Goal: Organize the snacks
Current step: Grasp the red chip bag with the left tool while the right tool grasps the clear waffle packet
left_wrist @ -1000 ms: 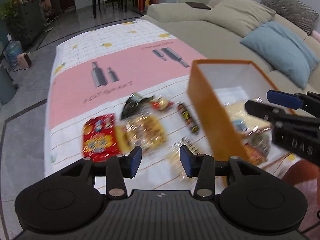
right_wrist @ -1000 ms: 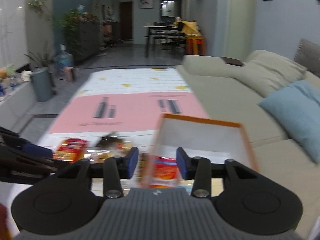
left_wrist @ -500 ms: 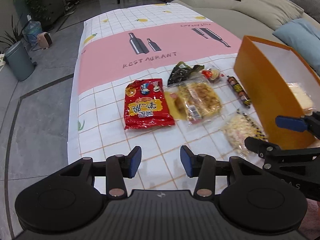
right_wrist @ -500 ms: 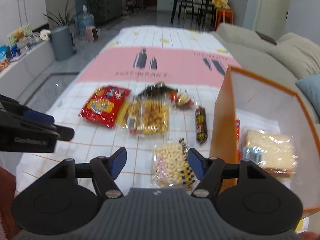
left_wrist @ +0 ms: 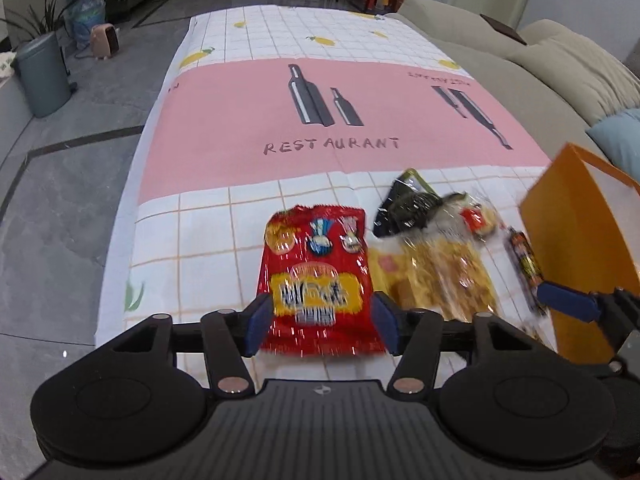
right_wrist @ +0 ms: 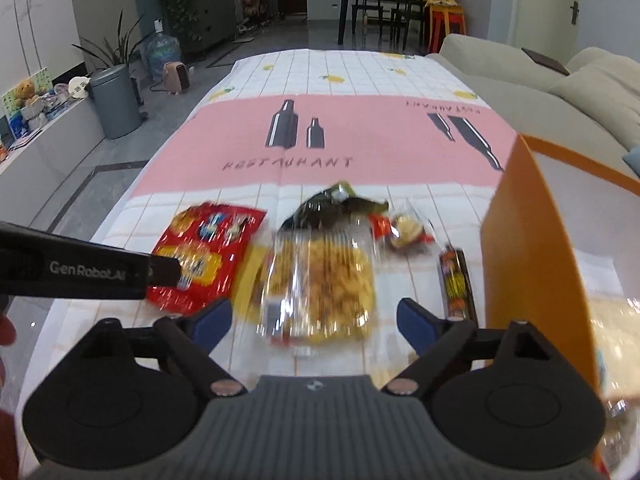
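Both advanced: left hand-held gripper [left_wrist: 320,322] wide, straddling red snack bag [left_wrist: 318,280]; right hand-held gripper [right_wrist: 314,320] wide, empty.

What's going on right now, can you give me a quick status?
Left gripper open, straddling the red snack bag. Right gripper open over the clear cracker pack. Orange box waits at right. Nothing blocking.

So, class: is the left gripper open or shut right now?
Open. In the left wrist view the left gripper has its blue pads either side of the red snack bag; contact cannot be told.
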`<state>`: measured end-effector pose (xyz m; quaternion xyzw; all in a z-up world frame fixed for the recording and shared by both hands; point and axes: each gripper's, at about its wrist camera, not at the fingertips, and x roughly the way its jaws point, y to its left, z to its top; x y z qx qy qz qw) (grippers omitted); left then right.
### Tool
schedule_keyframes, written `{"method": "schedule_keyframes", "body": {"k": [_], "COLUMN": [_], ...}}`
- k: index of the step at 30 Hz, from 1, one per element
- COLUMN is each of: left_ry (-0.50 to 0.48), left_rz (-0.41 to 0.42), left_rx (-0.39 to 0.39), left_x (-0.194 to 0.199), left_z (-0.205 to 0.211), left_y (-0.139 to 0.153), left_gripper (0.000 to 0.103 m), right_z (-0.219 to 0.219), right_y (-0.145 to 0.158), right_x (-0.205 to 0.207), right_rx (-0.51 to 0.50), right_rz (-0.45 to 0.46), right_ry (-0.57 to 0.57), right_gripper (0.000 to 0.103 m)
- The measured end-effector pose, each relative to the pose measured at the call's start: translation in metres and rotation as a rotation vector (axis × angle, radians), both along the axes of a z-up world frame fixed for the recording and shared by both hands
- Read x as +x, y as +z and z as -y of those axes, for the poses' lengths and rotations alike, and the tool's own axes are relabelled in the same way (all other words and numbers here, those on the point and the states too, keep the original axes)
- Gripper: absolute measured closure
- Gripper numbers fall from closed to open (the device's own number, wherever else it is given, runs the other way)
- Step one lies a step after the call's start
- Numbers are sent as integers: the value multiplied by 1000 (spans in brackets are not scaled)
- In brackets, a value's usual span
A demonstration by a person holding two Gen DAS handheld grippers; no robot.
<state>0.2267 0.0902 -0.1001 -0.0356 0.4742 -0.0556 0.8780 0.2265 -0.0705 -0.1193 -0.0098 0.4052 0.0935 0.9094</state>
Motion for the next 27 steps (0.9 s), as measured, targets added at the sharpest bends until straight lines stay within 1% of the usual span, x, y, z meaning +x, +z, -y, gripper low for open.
{"method": "schedule_keyframes", "body": {"k": [4,7,9,11,13,17,19,21,22,24,26,27], "left_ry": [19,22,24,21,25,62,54,40,32,5,-11,-8], "left_rz": [-41,-47,-40,-45,-63,-90,-81,-73,-70,-68,-67,-74], "left_rx": [5,3,-4,2,-43,-131,-127,-119,-108,-84,-99,-98], "left_x": [22,29,30,33,35,41,42,42,42,41,38,37], "left_z": [-4,-8,-10,-11,-16,-28,-26,-20,-17,-8,-2,0], "left_y": [-17,-25,-26,-29,-34,-41,-42,-42,-43,-43,-41,-39], "left_gripper": [36,34,29,19,13,8,7,7,7,15,38,39], "right_z": [-8,-10,-11,-7,-4,2,1,-1,-2,-2,-1,-1], "right_y": [-15,-25,-31,-36,-41,-50,-50,-51,-51,-51,-51,-50], "right_x": [25,37,43,47,50,53,51,49,48,48,48,49], "right_rx": [-16,-11,-12,9,41,93,89,64,56,53,52,51], "right_rz": [-35,-58,-72,-89,-112,-147,-132,-121,-118,-115,-119,-122], "right_ry": [12,9,4,-3,-15,-36,-32,-22,-18,-19,-15,-13], "right_gripper": [12,12,12,12,12,12,14,16,17,20,23,25]}}
